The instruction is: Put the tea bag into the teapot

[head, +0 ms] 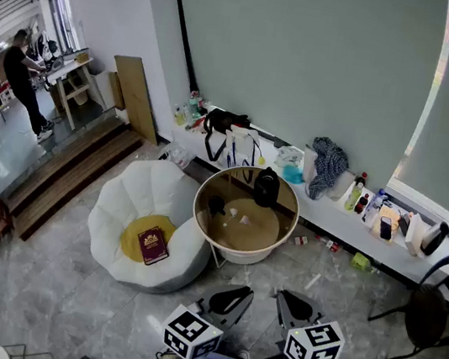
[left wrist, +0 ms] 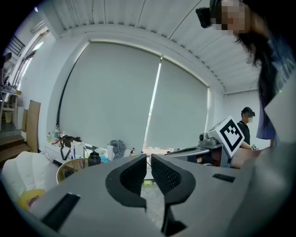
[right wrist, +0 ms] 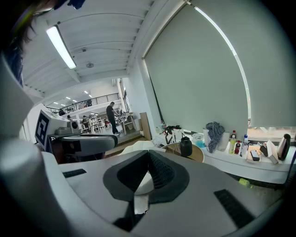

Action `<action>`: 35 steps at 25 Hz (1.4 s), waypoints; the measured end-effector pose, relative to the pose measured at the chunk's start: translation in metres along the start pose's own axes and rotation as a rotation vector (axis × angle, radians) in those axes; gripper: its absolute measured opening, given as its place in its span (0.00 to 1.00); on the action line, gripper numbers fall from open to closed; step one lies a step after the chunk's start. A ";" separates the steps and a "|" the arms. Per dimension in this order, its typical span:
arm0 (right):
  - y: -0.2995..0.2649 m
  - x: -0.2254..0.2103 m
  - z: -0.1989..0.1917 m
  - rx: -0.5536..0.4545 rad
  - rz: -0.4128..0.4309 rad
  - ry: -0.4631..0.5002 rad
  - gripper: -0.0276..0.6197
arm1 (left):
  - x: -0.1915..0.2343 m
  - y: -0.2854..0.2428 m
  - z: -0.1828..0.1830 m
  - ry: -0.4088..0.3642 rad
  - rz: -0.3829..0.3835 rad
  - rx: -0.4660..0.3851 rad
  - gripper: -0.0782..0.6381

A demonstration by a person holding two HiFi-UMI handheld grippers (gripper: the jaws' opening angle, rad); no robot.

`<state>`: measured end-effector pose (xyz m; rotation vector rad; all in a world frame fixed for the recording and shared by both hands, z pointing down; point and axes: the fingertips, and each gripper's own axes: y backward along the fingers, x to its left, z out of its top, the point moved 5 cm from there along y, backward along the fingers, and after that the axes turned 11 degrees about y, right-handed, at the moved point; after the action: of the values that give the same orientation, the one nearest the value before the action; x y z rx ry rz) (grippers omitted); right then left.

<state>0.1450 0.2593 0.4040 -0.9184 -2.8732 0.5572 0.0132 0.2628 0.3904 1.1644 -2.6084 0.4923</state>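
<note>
A black teapot [head: 266, 187] stands at the far edge of a round wooden table [head: 280, 237], with two small white tea bags [head: 233, 213] and a dark cup [head: 217, 205] beside it. Both grippers are held low in front of me, well short of the table. My left gripper [head: 231, 300] has its jaws a narrow slit apart, with nothing between them. My right gripper [head: 295, 306] is shut and empty. The left gripper view has the left gripper [left wrist: 149, 157] with the teapot [left wrist: 94, 159] far off at the left. Beyond the right gripper [right wrist: 148, 153] the teapot [right wrist: 186, 146] is also seen.
A white beanbag chair [head: 131, 201] with a yellow cushion and a red book [head: 153, 245] sits left of the table. A low ledge [head: 415, 264] along the wall carries bags, cloth and bottles. A black chair [head: 440, 308] stands at the right. Wooden steps [head: 72, 174] lie at the left.
</note>
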 end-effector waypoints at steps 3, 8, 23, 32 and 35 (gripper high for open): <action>0.001 0.005 0.002 0.001 0.004 -0.007 0.07 | -0.002 0.003 0.000 0.000 -0.001 0.010 0.14; 0.000 0.010 0.001 -0.004 0.000 -0.010 0.07 | -0.001 0.006 -0.003 -0.005 -0.003 0.020 0.14; 0.003 0.019 -0.007 0.015 -0.005 -0.001 0.07 | 0.005 0.026 -0.008 0.008 0.035 0.005 0.14; 0.017 0.013 -0.020 0.022 -0.019 -0.028 0.07 | -0.009 0.021 -0.017 0.007 0.017 0.033 0.14; 0.017 0.009 -0.021 0.023 -0.027 -0.046 0.07 | -0.011 0.019 -0.018 -0.004 0.012 0.056 0.14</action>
<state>0.1507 0.2837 0.4175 -0.8730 -2.9089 0.6157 0.0072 0.2891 0.3991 1.1682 -2.6226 0.5691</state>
